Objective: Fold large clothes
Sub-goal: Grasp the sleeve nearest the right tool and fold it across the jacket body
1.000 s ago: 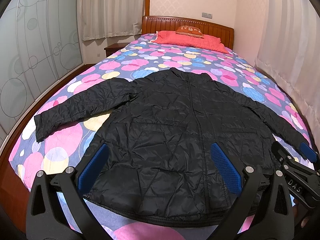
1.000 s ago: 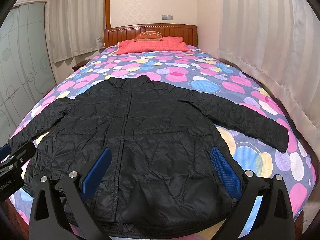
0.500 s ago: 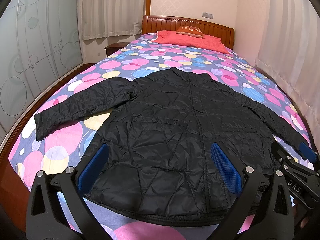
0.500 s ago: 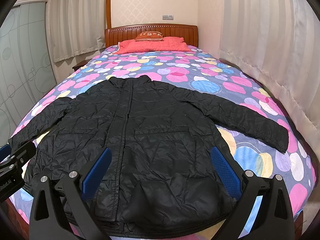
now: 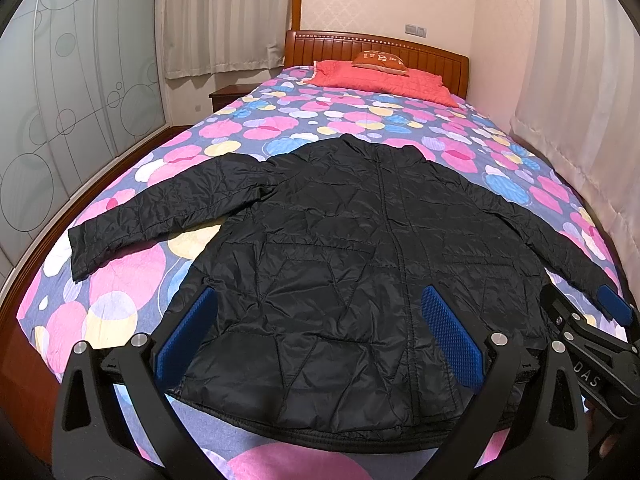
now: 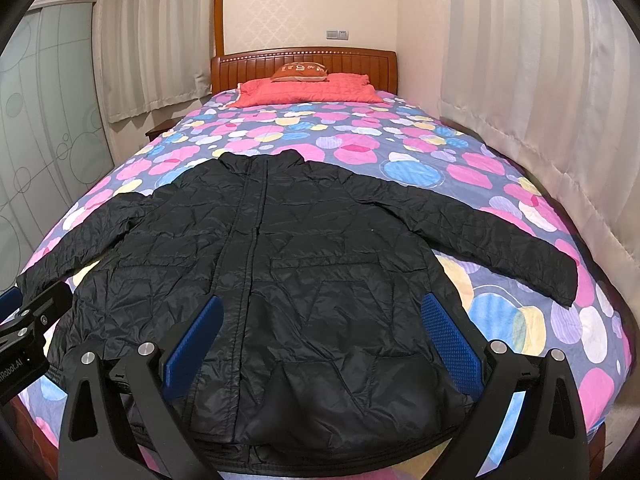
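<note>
A black quilted jacket [image 5: 340,248] lies flat, front up, on the bed, both sleeves spread out, hem toward me. It also shows in the right wrist view [image 6: 288,264]. My left gripper [image 5: 320,332] is open and empty, held above the hem on the jacket's left half. My right gripper [image 6: 320,332] is open and empty above the hem on the right half. The right gripper also shows at the right edge of the left wrist view [image 5: 580,320], and the left gripper at the left edge of the right wrist view [image 6: 28,320].
The bed has a spotted pink and blue cover [image 5: 352,120], a red pillow [image 5: 384,80] and a wooden headboard [image 6: 304,60]. Curtains [image 6: 540,100] hang along the right side. Glass wardrobe doors [image 5: 60,80] and a nightstand [image 5: 228,94] stand left.
Almost nothing differs. Both grippers stay open above the hem; the views shift very slightly.
</note>
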`<action>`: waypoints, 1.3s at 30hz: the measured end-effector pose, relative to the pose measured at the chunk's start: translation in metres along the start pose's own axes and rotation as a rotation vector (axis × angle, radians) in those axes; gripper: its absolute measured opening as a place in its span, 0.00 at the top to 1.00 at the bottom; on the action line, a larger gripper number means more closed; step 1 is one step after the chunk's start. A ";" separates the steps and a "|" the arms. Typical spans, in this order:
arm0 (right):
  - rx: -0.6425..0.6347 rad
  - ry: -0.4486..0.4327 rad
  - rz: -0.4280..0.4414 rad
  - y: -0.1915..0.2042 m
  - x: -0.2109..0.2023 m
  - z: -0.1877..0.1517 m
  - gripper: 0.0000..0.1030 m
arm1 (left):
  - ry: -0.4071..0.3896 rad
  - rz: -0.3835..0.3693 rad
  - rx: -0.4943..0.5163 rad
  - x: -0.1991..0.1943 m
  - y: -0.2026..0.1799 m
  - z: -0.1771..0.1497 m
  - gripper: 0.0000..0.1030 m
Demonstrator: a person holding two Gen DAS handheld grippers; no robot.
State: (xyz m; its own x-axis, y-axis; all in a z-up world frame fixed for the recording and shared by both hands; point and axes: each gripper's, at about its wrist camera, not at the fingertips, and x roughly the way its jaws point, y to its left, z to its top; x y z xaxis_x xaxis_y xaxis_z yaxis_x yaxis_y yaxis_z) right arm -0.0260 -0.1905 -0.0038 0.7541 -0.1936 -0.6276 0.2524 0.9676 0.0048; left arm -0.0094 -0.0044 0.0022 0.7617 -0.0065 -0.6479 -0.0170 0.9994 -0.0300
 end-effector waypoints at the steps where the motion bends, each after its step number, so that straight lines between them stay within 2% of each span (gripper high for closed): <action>1: -0.001 0.000 0.000 0.000 0.000 0.000 0.05 | 0.000 0.000 0.000 0.000 0.000 0.000 0.02; 23: -0.002 0.001 0.002 -0.001 0.001 0.000 0.05 | 0.004 -0.003 -0.003 0.001 0.001 -0.001 0.02; 29: 0.013 0.008 0.013 0.003 0.001 0.000 0.05 | 0.039 0.006 -0.043 0.018 0.012 -0.008 0.02; 34: 0.115 0.043 0.049 -0.037 0.023 -0.003 0.05 | 0.102 0.032 -0.094 0.049 0.035 -0.005 0.02; 38: 0.220 0.066 0.035 -0.077 0.053 -0.007 0.06 | 0.125 0.102 -0.146 0.074 0.060 -0.003 0.02; 39: 0.250 0.073 0.023 -0.090 0.061 -0.008 0.13 | 0.129 0.122 -0.158 0.079 0.066 -0.002 0.02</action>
State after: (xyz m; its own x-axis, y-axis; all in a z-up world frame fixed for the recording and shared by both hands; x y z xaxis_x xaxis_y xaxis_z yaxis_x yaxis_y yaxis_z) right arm -0.0080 -0.2883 -0.0485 0.7177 -0.1512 -0.6797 0.3845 0.8999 0.2059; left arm 0.0487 0.0609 -0.0528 0.6591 0.1001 -0.7453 -0.2129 0.9754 -0.0573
